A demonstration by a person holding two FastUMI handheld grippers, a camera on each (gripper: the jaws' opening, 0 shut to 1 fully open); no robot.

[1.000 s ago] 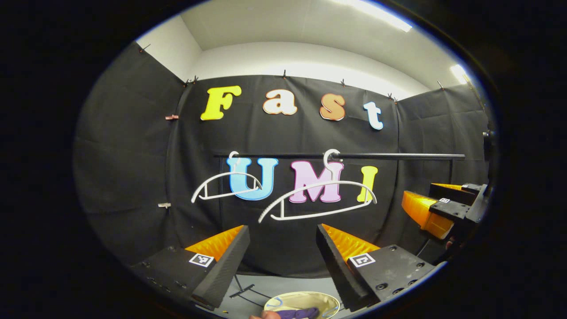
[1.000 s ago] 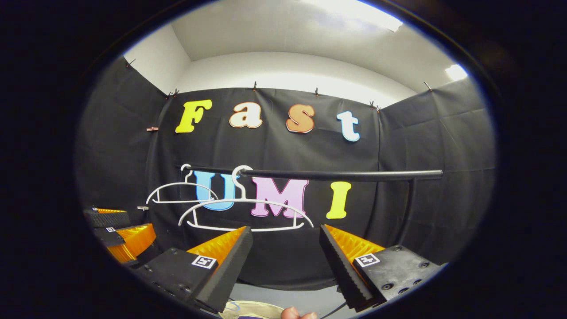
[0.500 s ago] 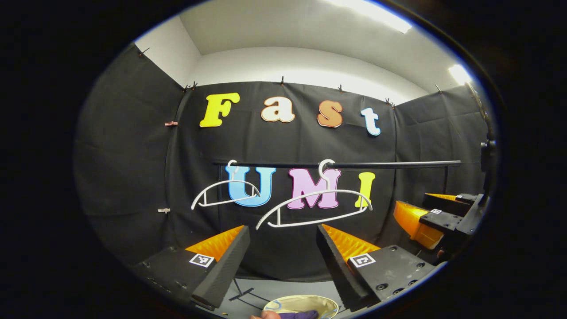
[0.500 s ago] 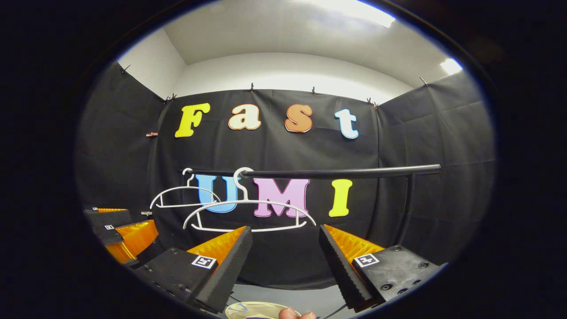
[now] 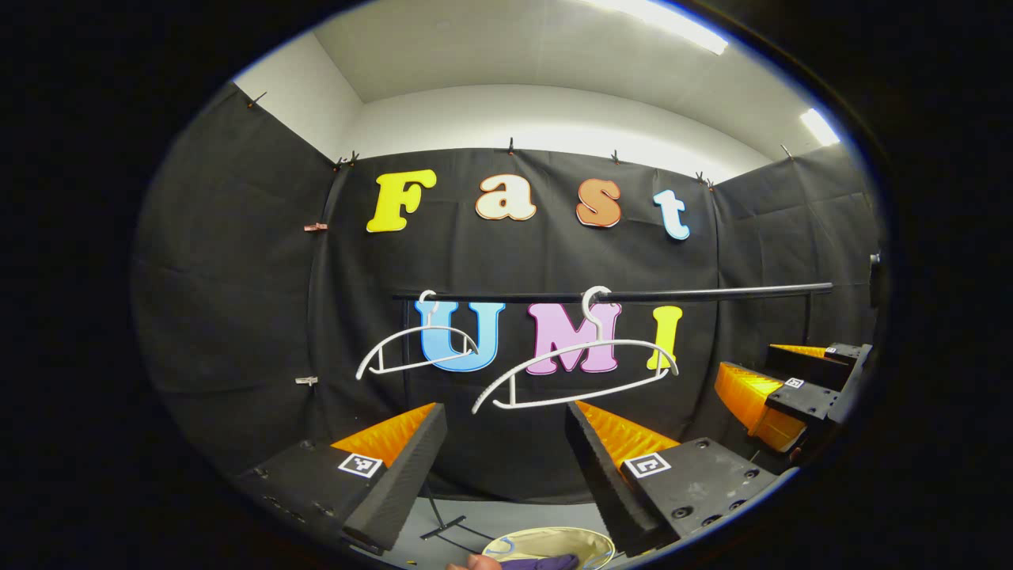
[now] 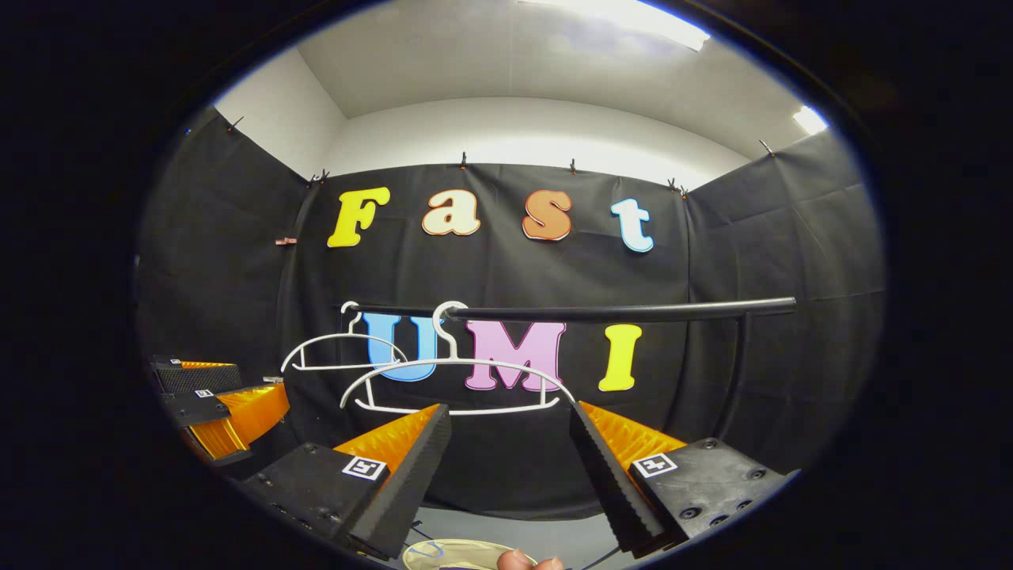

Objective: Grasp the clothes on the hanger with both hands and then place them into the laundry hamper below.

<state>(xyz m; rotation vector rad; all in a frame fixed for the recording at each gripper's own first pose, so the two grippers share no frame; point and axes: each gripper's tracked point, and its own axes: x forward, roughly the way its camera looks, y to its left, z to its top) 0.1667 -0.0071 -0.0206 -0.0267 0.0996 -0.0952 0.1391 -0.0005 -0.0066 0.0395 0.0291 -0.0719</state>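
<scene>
progress: looks near done. Both white hangers hang bare on the rail; a purple garment lies in the hamper at the bottom of the frame
left tool [image 5: 505,467]: wide open, nothing between the fingers, bottom centre of the left gripper view, pointing at the rail
right tool [image 6: 508,467]: wide open, empty, bottom centre of the right gripper view
left tool, far look: seen again at lower left of the right gripper view, jaws apart, nothing held
right tool, far look: seen at the right edge of the left gripper view, also parted and empty
near hanger [image 5: 576,368]: white, bare, centre of frame, tilted, hook on the rail
far hanger [image 5: 415,350]: white, bare, left of centre, smaller, same rail
rail [image 5: 712,292]: black bar running across the middle of the frame, right end on an upright post
hamper [image 5: 548,545]: pale round rim at bottom centre, below the tools and the rail; also at bottom centre of the right gripper view
clothes [image 5: 538,563]: purple cloth, inside the hamper rim, only a sliver visible at the bottom edge
hand: a bit of a hand at the bottom edge of both views, next to the hamper rim
left to do: judging by this, nothing on the hangers to take; maybe just pull the tools back
writing: square black-and-white marker tags on the tool bodies, a pattern and not text; no brand or label readable on hangers or hamper
</scene>
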